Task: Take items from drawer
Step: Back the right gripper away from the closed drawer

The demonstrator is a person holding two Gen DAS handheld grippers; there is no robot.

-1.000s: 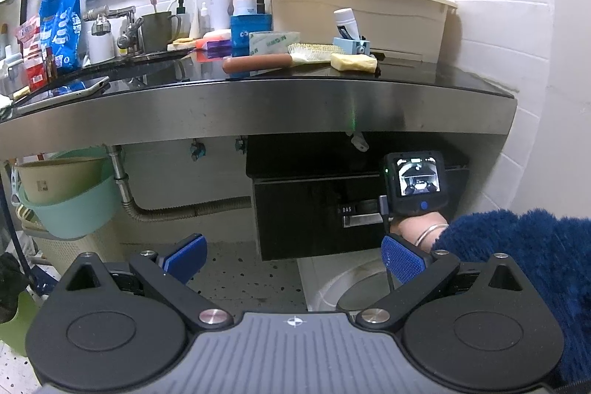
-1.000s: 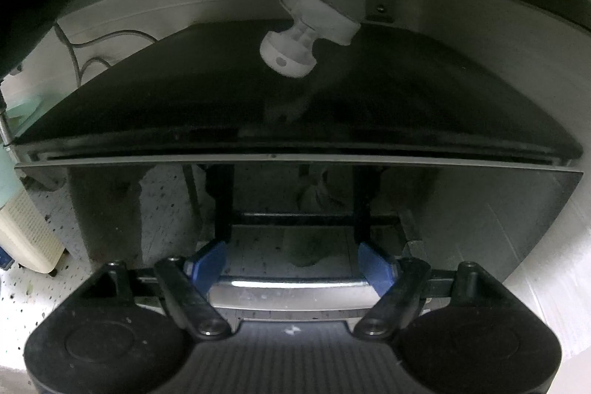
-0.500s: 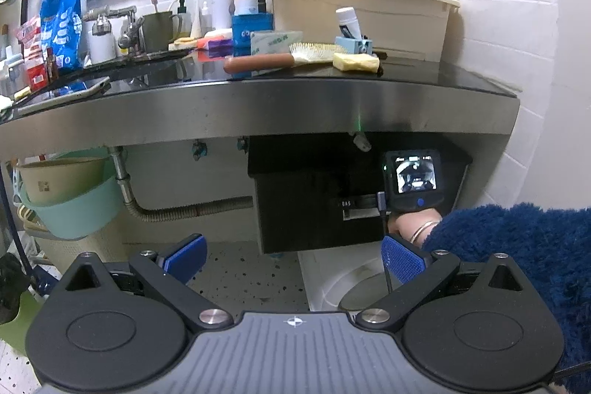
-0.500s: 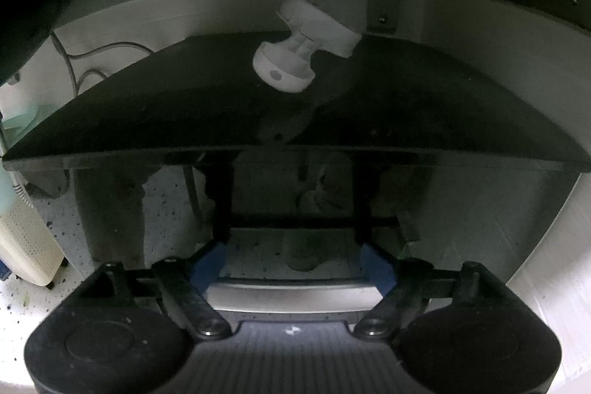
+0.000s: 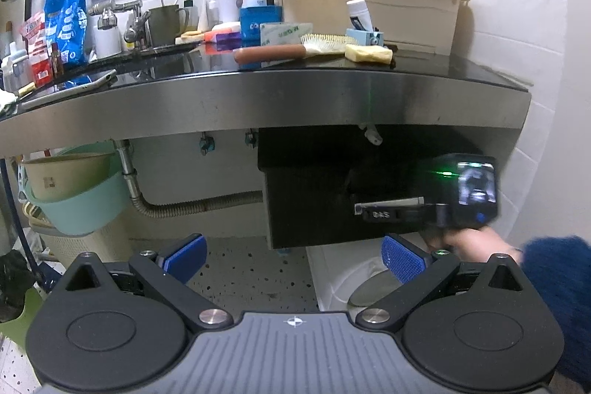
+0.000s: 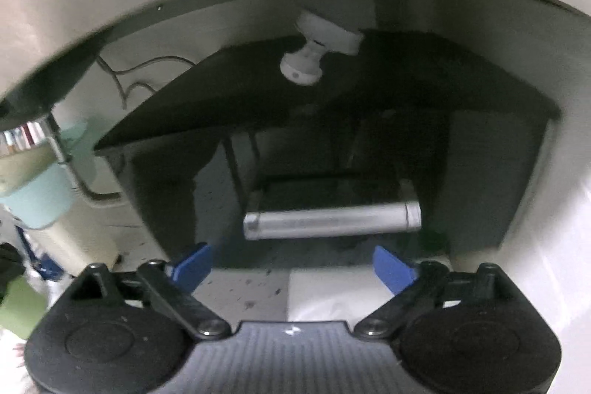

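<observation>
The right tool (image 6: 291, 264) has pulled back from the drawer handle (image 6: 332, 220), jaws spread and empty; drawer (image 5: 332, 205) looks shut at centre frame, left tool (image 5: 291, 259) open too.

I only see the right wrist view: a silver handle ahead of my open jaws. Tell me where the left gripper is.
Observer: The left gripper hangs back from the drawer, facing its front, jaws open and empty.
Operator: Tell me what sits above that drawer.
Observer: A counter, with a brush and a yellow block near its front edge.
Operator: Report where my hand is.
Observer: The hand, in a blue sleeve, is just right of and below the handle.
</observation>
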